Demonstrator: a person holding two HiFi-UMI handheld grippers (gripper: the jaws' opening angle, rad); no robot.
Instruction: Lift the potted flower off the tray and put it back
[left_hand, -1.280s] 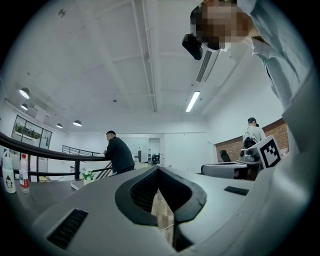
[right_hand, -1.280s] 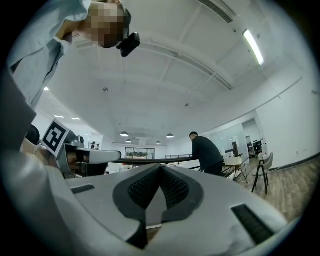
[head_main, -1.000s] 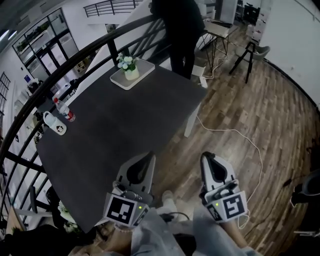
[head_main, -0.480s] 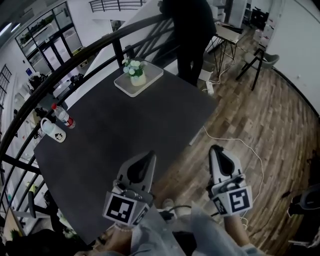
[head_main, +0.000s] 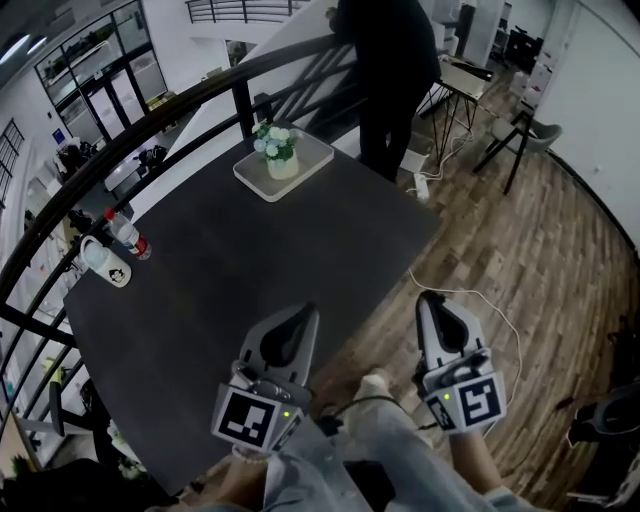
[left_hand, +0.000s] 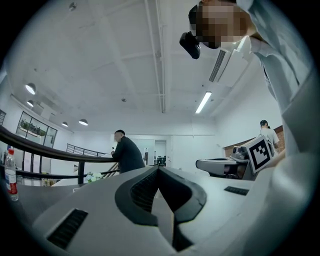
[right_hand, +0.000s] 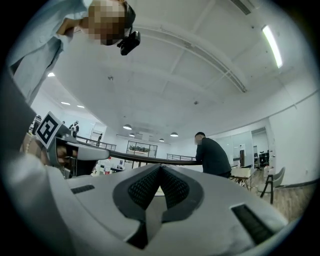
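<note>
The potted flower (head_main: 279, 149), white blooms in a pale pot, stands on a white tray (head_main: 308, 162) at the far end of the dark table (head_main: 250, 260). Both grippers are far from it, at the near side. My left gripper (head_main: 304, 314) is over the table's near edge, its jaws pressed together with nothing between them. My right gripper (head_main: 428, 299) hangs over the wooden floor beside the table, shut and empty too. The left gripper view has the closed left gripper (left_hand: 159, 169) pointing level, with the flower (left_hand: 92, 176) small at the left. In the right gripper view the shut right gripper (right_hand: 161, 166) hides the tray.
A white mug (head_main: 106, 263) and a red-capped bottle (head_main: 128, 232) stand at the table's left edge. A black railing (head_main: 150, 135) runs behind the table. A person in dark clothes (head_main: 392, 70) stands beyond the tray. A white cable (head_main: 490, 305) lies on the floor; a desk (head_main: 462, 80) stands at the back right.
Both grippers have moved forward toward the table. The table and tray now sit lower and further right in the head view. Both pairs of jaws stay shut.
</note>
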